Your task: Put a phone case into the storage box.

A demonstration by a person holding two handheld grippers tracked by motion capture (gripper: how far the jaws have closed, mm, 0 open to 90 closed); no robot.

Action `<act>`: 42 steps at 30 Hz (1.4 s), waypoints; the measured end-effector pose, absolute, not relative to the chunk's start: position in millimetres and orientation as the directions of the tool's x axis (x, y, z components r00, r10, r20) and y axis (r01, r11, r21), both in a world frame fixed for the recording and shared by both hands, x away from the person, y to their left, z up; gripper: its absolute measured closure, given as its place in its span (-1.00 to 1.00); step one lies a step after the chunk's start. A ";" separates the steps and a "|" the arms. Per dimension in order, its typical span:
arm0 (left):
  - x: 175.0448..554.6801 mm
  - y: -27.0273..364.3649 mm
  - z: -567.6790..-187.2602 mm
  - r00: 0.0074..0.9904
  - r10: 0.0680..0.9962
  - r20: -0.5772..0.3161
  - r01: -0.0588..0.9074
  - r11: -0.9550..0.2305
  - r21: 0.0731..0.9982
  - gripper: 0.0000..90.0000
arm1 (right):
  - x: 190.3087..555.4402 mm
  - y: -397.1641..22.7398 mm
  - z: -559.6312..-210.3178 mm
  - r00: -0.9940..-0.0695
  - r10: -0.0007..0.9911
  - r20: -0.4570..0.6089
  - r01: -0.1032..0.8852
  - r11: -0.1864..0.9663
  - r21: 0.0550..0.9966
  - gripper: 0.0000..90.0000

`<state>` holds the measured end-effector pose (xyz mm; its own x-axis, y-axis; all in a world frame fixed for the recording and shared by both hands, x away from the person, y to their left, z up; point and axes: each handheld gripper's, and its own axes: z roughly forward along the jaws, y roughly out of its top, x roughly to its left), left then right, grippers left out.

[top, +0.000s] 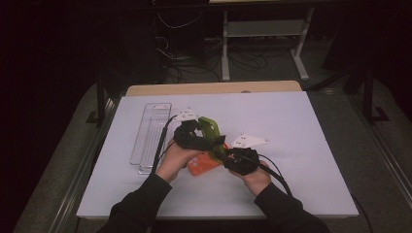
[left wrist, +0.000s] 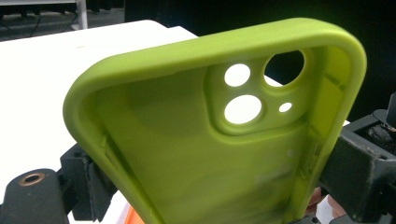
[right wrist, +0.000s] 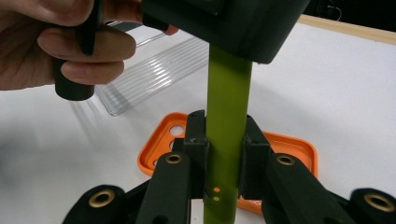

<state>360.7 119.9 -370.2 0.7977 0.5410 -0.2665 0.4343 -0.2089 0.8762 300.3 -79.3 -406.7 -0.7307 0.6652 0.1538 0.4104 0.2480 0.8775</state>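
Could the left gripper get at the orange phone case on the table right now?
Probably not as things stand. The left gripper has the green phone case between its jaws, and the right gripper is clamped on that case too. The orange phone case lies flat below both, so the green one would have to go first.

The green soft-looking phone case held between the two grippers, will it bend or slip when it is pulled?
The green rubbery phone case probably flexes: its walls are thin and its rim rounded. The matte surface likely grips well; the right gripper has its jaws clamped on its edge. It is hollow, so probably light.
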 end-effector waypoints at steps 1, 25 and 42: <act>360.6 119.8 -370.4 0.795 0.544 -0.267 0.436 -0.208 0.875 -0.76 | 300.6 -79.3 -407.1 -0.731 0.665 0.150 0.410 0.252 0.877 0.68; 360.8 122.2 -371.9 0.782 0.561 -0.273 0.451 -0.207 0.868 -0.69 | 305.5 -101.8 -405.4 -0.730 0.663 0.166 0.477 0.320 0.819 -0.23; 364.3 133.2 -368.0 0.776 0.575 -0.260 0.439 -0.196 0.877 -0.69 | 294.2 -162.1 -422.8 -0.723 0.678 0.131 0.480 0.358 0.801 -1.00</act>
<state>364.3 133.2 -368.0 0.7756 0.5753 -0.2597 0.4392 -0.1964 0.8767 294.2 -162.1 -422.8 -0.7233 0.6781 0.1306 0.4802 0.3580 0.8008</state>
